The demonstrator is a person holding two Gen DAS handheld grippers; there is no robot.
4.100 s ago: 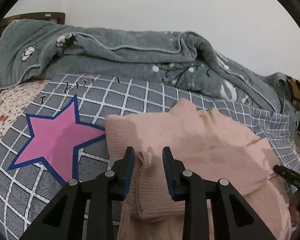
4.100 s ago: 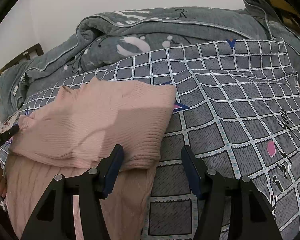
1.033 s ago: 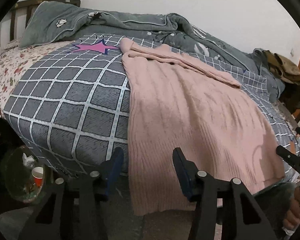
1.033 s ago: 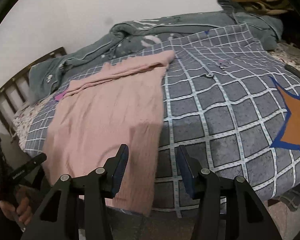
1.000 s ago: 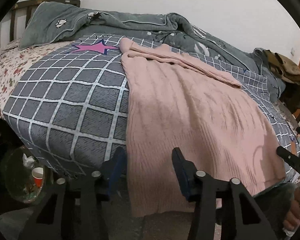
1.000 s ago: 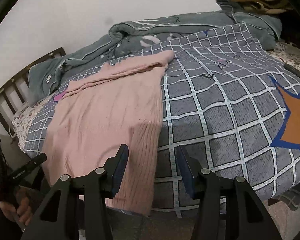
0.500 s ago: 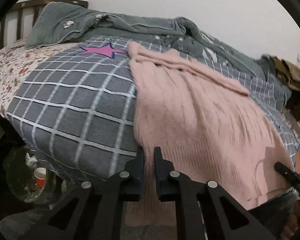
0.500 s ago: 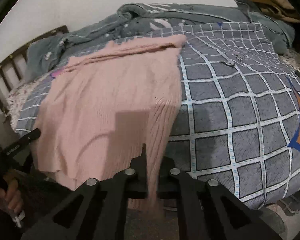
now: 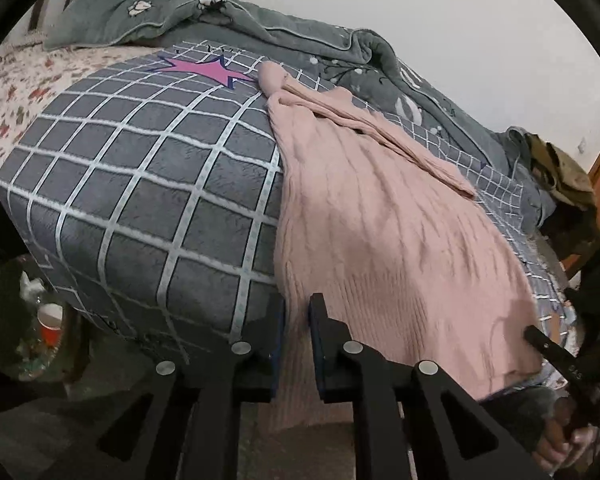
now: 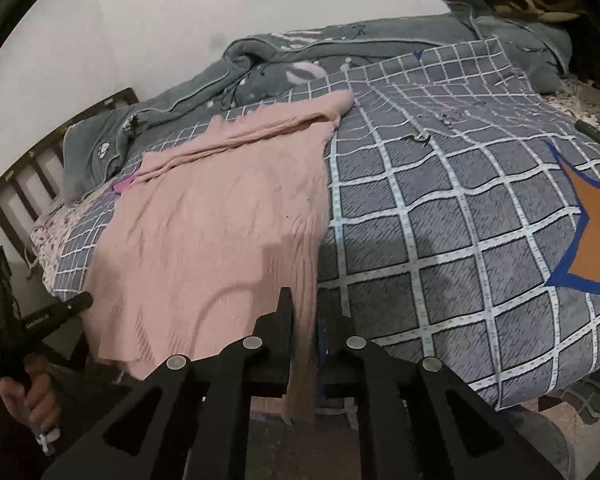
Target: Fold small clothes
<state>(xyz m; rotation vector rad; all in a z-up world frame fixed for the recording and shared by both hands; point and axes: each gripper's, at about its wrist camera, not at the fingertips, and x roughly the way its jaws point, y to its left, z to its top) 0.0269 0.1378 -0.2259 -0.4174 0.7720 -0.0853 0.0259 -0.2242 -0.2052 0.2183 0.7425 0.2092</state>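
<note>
A pink knit sweater (image 9: pixel 380 220) lies lengthwise on the grey checked bedspread (image 9: pixel 148 200), sleeves folded across its far end, hem hanging over the near bed edge. My left gripper (image 9: pixel 298 312) is shut on the sweater's hem at its left corner. In the right wrist view the sweater (image 10: pixel 220 216) also shows, and my right gripper (image 10: pixel 304 304) is shut on the hem at its right corner. Each gripper's tip shows at the edge of the other's view.
A rumpled grey quilt (image 9: pixel 300 40) lies along the wall at the back. A wooden headboard (image 10: pixel 24 184) stands on the left. A bin with a red cup (image 9: pixel 48 324) sits on the floor. An orange star (image 10: pixel 592 208) marks the bedspread on the right.
Both grippers went from open at the bed edge to shut on the sweater's hem corners. They have since lifted slightly, and the hem is drawn taut.
</note>
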